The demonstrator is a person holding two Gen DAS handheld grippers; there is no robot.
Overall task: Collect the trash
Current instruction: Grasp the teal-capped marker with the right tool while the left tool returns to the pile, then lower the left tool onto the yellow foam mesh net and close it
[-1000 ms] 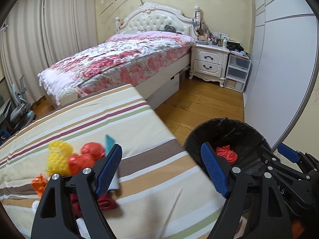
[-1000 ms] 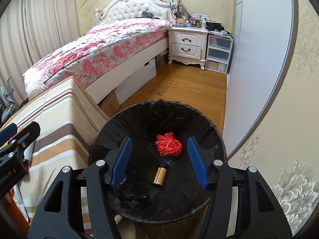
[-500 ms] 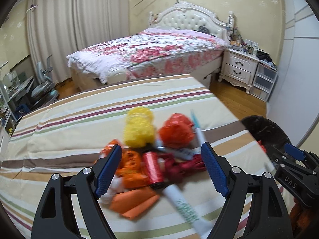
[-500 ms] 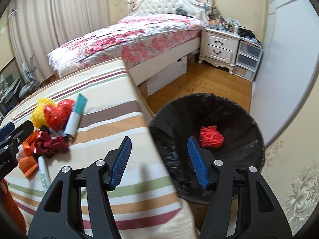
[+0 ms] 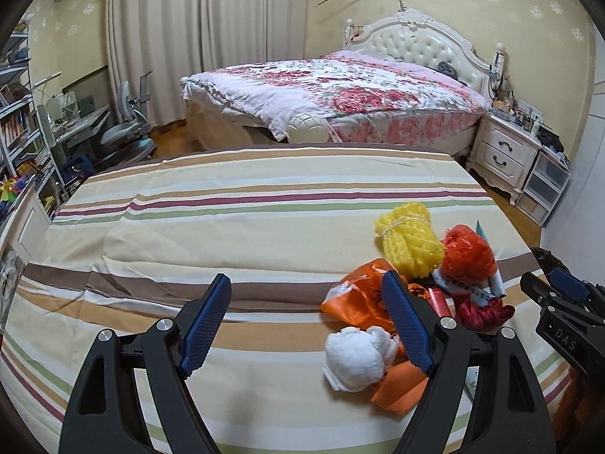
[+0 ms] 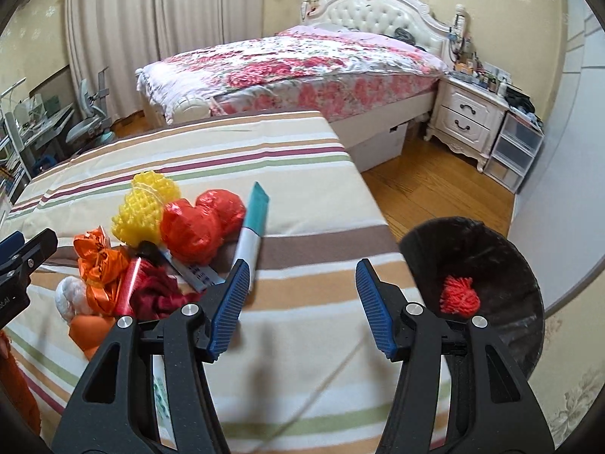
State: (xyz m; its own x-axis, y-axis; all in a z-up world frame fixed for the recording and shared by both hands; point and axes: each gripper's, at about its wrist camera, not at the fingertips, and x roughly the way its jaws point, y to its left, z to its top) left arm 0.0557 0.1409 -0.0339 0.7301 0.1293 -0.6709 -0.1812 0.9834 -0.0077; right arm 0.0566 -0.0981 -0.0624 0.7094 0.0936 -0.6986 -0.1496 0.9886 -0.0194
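A heap of trash lies on the striped tablecloth (image 5: pixel 234 227): a yellow foam net (image 5: pixel 410 244) (image 6: pixel 145 206), red crumpled plastic (image 5: pixel 467 253) (image 6: pixel 196 227), an orange bag (image 5: pixel 357 297) (image 6: pixel 98 265), a white wad (image 5: pixel 353 357) and a teal-capped tube (image 6: pixel 251 227). My left gripper (image 5: pixel 308 321) is open above bare cloth, its right finger in front of the heap's left side. My right gripper (image 6: pixel 300 306) is open over the cloth, with the heap to its left and the black bin (image 6: pixel 491 249) to its right. A red yarn ball (image 6: pixel 459 297) lies in the bin.
A bed with a floral cover (image 5: pixel 340 87) stands beyond the table, a white nightstand (image 5: pixel 503 151) and plastic drawers (image 6: pixel 516 151) to its right. A desk, chair (image 5: pixel 124 132) and bookshelves fill the left. The wooden floor (image 6: pixel 427 185) lies between table, bed and bin.
Both grippers have swung left, away from the bin and over the table. The trash heap has come into both views, and the bin has left the left wrist view.
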